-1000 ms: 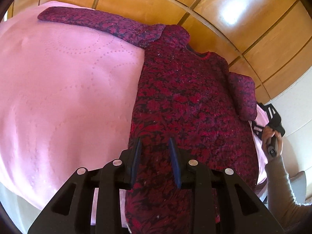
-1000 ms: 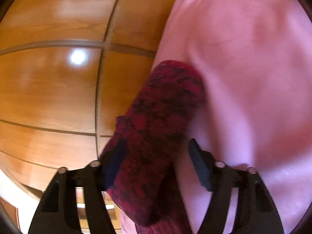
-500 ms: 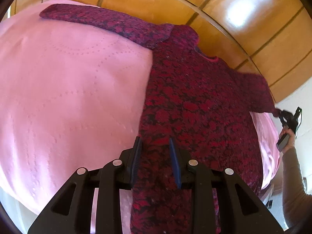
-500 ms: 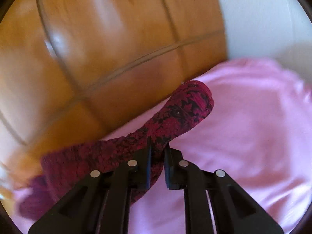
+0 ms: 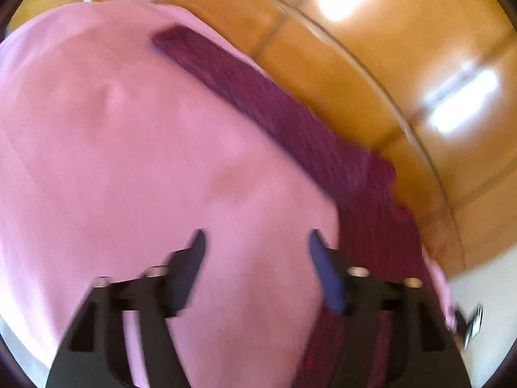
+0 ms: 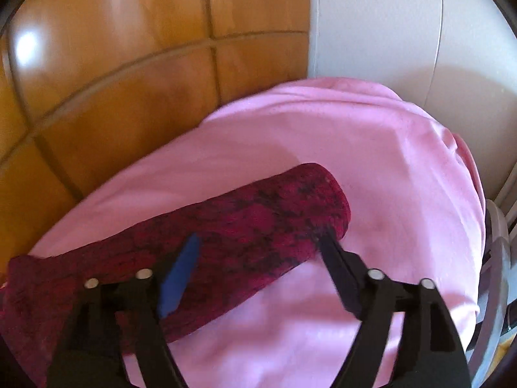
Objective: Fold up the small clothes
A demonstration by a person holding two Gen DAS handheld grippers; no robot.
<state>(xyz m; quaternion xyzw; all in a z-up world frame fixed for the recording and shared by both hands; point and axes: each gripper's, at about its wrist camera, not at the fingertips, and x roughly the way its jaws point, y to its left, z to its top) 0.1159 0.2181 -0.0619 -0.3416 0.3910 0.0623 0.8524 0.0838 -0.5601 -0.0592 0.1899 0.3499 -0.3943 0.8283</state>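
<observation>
The black left gripper (image 5: 257, 242) is hovering wide open over the pink bedspread (image 5: 113, 161). The dark red knitted sweater (image 6: 242, 226) is lying flat on it, and the right gripper (image 6: 258, 242) is open above its right sleeve.

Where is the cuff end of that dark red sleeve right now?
In the right wrist view the sleeve lies flat on the pink blanket, its cuff just beyond the open right gripper, toward the white wall.

Black left gripper (image 5: 257, 242) and right gripper (image 6: 258, 242), silver screws, blue pads.
</observation>
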